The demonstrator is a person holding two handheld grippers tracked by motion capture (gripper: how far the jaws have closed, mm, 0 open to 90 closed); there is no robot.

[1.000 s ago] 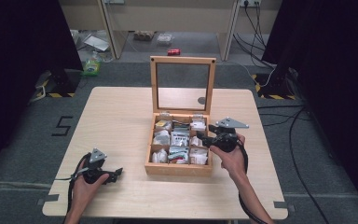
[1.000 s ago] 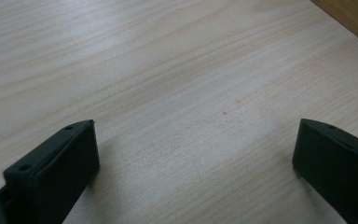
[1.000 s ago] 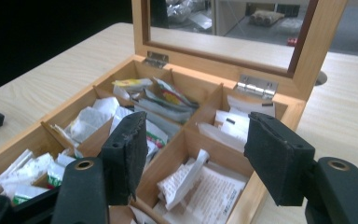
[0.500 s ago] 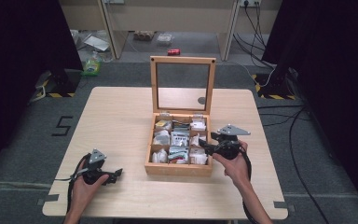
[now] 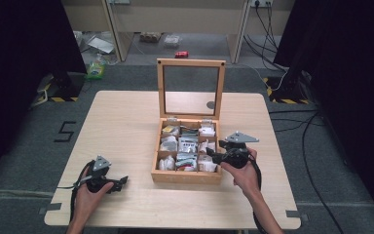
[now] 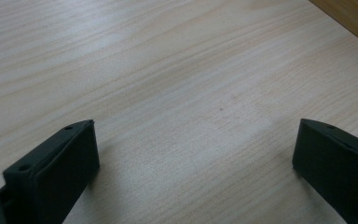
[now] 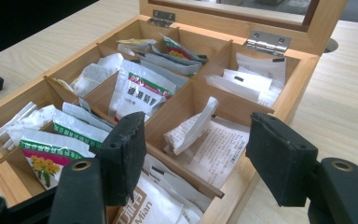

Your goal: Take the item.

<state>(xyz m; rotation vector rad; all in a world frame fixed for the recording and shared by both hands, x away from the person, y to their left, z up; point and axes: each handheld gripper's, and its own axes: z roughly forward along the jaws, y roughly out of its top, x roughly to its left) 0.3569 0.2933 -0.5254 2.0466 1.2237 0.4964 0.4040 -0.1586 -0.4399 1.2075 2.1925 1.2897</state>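
Observation:
A wooden tea box (image 5: 185, 176) stands open at the table's middle, its glass lid (image 5: 191, 62) upright at the back. Its compartments hold several tea sachets (image 5: 187, 145). My right gripper (image 5: 213, 157) hovers at the box's right front side with its jaws pointing left over the compartments. In the right gripper view it (image 7: 196, 154) is open, nothing between the pads, and a folded white sachet (image 7: 191, 128) lies in the compartment just beyond them. My left gripper (image 5: 121, 183) rests on the table at the front left, open (image 6: 196, 149) over bare wood.
The box's corner (image 6: 354, 18) shows at the upper right of the left gripper view. A cable hole (image 5: 211, 105) sits in the table behind the lid. Cables and small items lie on the floor beyond the table's far edge.
My right gripper has drifted a little toward the person, along the box's right side. The left gripper has stayed in place.

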